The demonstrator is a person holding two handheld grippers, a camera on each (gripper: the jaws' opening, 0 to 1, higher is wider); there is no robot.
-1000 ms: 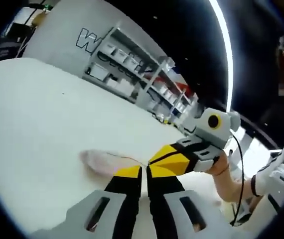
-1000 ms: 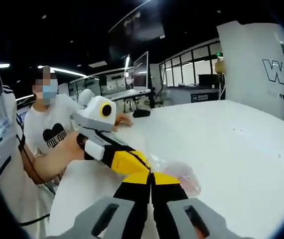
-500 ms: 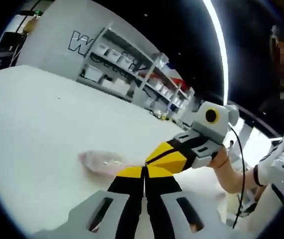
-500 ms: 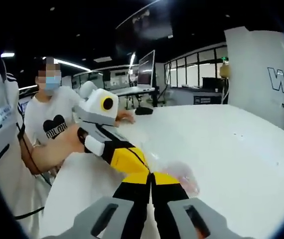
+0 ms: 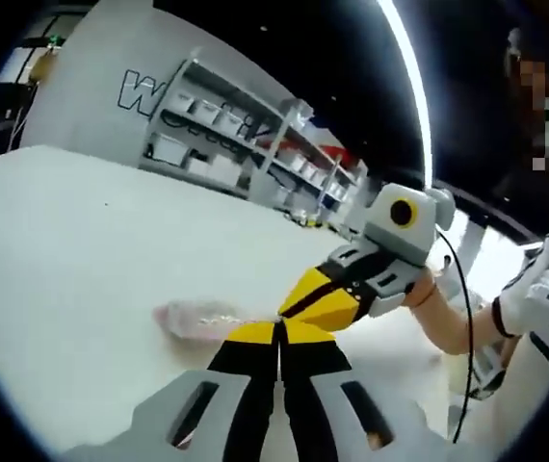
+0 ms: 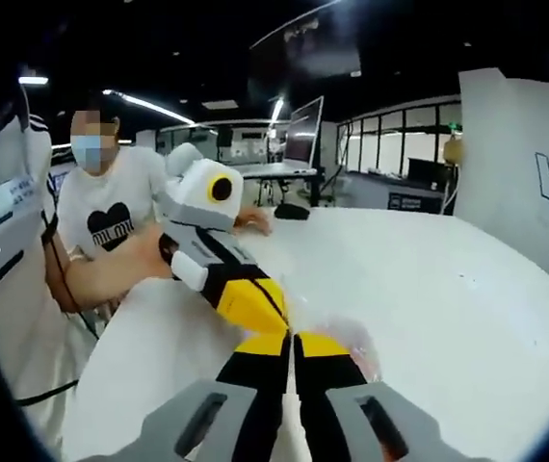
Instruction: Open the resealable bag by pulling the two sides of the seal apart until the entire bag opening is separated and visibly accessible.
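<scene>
The resealable bag (image 5: 200,319) was a small, clear, faintly pinkish film pouch, crinkled and limp, lying on the white bench (image 5: 72,250) well in from its edges. It looked very light, soft and slippery, likely to slide or lift whole rather than resist, so each side of the seal wanted a firm pinch right at the mouth strip, one lip per gripper.

The left gripper (image 5: 279,332) had its yellow-tipped fingers closed together at the bag's near end, apparently on the seal. The right gripper (image 6: 292,342) was likewise closed at the bag (image 6: 347,339) mouth, touching the other's tips. The bench was smooth and matte; the fingers were hard black plastic with yellow pads.
</scene>
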